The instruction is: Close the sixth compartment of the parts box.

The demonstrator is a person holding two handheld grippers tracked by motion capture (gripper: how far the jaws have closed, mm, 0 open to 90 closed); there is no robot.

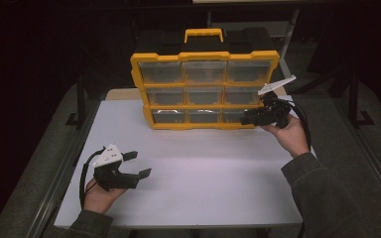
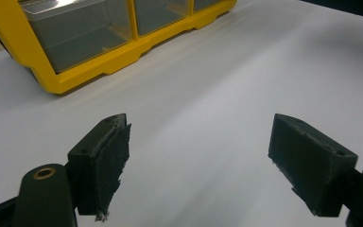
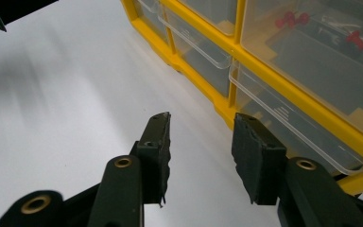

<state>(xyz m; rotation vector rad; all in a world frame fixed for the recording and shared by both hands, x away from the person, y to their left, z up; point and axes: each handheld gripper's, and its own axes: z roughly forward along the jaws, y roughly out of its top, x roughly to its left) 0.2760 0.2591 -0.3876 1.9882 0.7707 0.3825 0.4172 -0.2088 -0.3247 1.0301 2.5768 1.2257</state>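
Organizer (image 1: 205,89), a yellow case with three rows of three clear drawers and a yellow handle on top, stands upright at the far edge of the white table (image 1: 193,183), its drawer fronts facing the person.

Right gripper (image 1: 248,118) is held in the right hand (image 1: 290,134) low at the case's bottom right corner, its tips just beside the bottom right drawer (image 1: 235,115). Its jaws are parted with nothing between them. In the right gripper view the bottom row of drawers runs along just past the right-hand jaw, near it but not clearly touching; small red parts (image 3: 290,20) show through a drawer higher up.

Left gripper (image 1: 140,163) is held in the left hand (image 1: 99,196) over bare table, well apart from the case. Its jaws are spread wide and empty. In the left gripper view the case's bottom corner (image 2: 56,80) lies ahead of the left-hand jaw, with plain white table between and beyond the jaws.
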